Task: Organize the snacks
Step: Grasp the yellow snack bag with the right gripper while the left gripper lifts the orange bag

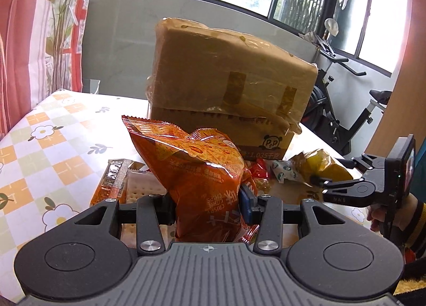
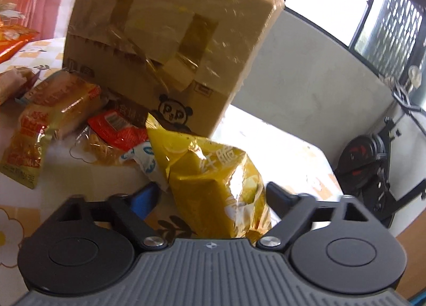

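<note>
Orange foil marks the one crisp corn chip bag (image 1: pixel 202 178) that the left gripper (image 1: pixel 207 207) has clamped: both pads press its lower half and dent the film. That bag stands upright between the jaws, long axis running 6 to 12 o'clock, its crimped top edge at 12 and leaning toward 10; the printed letters read upside down.

One shiny yellow chip bag (image 2: pixel 221 188) sits between the fingers of the right gripper (image 2: pixel 213 199). Its right black finger (image 2: pixel 279 196) touches the bag's side, while the blue-padded left finger (image 2: pixel 145 199) stands apart from it, so the jaws are partly open with nothing pinched yet. The yellow bag's long axis runs from 5 to 11 o'clock, its crimped end pointing to 11.

One large taped brown cardboard box (image 2: pixel 170 39), printed with a panda mark, stands at 12 o'clock behind both bags on the flower-patterned tablecloth (image 1: pixel 53 146). At 10 o'clock from the yellow bag lies a loose heap: one clear-wrapped bread loaf (image 2: pixel 64 100), one red packet (image 2: pixel 117 130), one white-and-blue wrapper (image 2: pixel 146 162). One clear pack of square crackers (image 1: pixel 143 188) lies at 9 o'clock of the orange bag.
</note>
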`<act>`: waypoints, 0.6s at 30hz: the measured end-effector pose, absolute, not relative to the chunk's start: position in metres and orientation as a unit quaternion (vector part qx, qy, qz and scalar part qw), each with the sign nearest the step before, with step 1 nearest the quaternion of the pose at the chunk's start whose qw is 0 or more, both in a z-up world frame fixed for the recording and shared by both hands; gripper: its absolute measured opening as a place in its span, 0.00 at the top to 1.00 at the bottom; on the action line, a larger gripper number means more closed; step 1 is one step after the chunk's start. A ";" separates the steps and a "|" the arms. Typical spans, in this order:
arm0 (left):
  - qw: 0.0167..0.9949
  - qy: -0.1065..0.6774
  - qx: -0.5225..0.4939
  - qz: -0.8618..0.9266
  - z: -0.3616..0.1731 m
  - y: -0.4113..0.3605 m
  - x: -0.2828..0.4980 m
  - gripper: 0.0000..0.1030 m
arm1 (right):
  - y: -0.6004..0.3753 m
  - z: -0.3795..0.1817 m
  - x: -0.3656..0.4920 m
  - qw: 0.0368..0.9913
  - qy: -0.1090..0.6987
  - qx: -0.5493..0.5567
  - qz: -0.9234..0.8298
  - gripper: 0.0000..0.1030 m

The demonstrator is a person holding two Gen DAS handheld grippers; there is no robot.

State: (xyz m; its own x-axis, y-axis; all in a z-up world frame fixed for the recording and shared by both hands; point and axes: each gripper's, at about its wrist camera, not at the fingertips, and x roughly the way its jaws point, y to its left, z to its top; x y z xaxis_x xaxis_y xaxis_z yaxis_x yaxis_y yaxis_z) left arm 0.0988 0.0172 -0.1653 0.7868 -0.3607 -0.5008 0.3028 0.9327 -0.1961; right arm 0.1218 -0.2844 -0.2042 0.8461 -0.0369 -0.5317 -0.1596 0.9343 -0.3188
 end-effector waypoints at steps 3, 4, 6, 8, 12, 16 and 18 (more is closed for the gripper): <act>0.945 0.272 -0.054 -0.173 -0.165 0.019 0.098 0.55 | -0.290 -0.199 0.117 0.950 0.273 -0.147 0.028 0.45; 0.946 0.270 -0.053 -0.173 -0.164 0.019 0.097 0.55 | -0.292 -0.196 0.114 0.953 0.271 -0.136 0.030 0.46; 0.949 0.263 -0.048 -0.169 -0.161 0.019 0.096 0.55 | -0.300 -0.186 0.109 0.958 0.264 -0.109 0.029 0.47; 0.953 0.251 -0.040 -0.165 -0.156 0.019 0.095 0.55 | -0.308 -0.173 0.106 0.963 0.257 -0.076 0.031 0.48; 0.962 0.219 -0.031 -0.163 -0.138 0.022 0.094 0.55 | -0.324 -0.140 0.103 0.971 0.235 -0.013 0.040 0.49; 0.967 0.190 -0.038 -0.166 -0.111 0.027 0.098 0.55 | -0.332 -0.102 0.100 0.977 0.204 0.011 0.060 0.49; 0.969 0.176 -0.041 -0.168 -0.094 0.028 0.104 0.55 | -0.336 -0.080 0.099 0.980 0.185 0.017 0.074 0.49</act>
